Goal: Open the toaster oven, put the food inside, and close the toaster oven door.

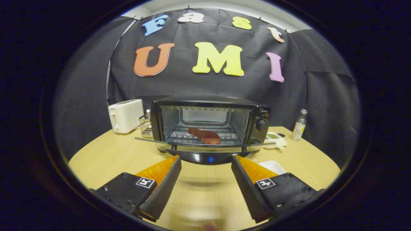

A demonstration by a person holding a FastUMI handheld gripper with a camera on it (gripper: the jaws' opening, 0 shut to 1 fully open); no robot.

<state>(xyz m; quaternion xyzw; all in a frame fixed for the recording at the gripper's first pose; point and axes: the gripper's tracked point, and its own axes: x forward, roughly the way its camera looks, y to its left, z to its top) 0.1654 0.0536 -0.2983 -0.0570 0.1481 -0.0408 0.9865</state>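
One toaster oven point(210, 123) stands on the desk point(106, 157), its door point(205, 150) dropped flat and open. One piece of food point(204, 135) (dark red, flat) lies on the rack inside it. The claw point(206, 160) is spread wide and empty, its tips just short of the door's handle. Left of the oven: one white toaster point(125, 116). Right of it: one small bottle point(299, 125), one white dish point(272, 166)

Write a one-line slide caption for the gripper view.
Open claw faces the toaster oven's lowered door, with the meat already on the rack inside.
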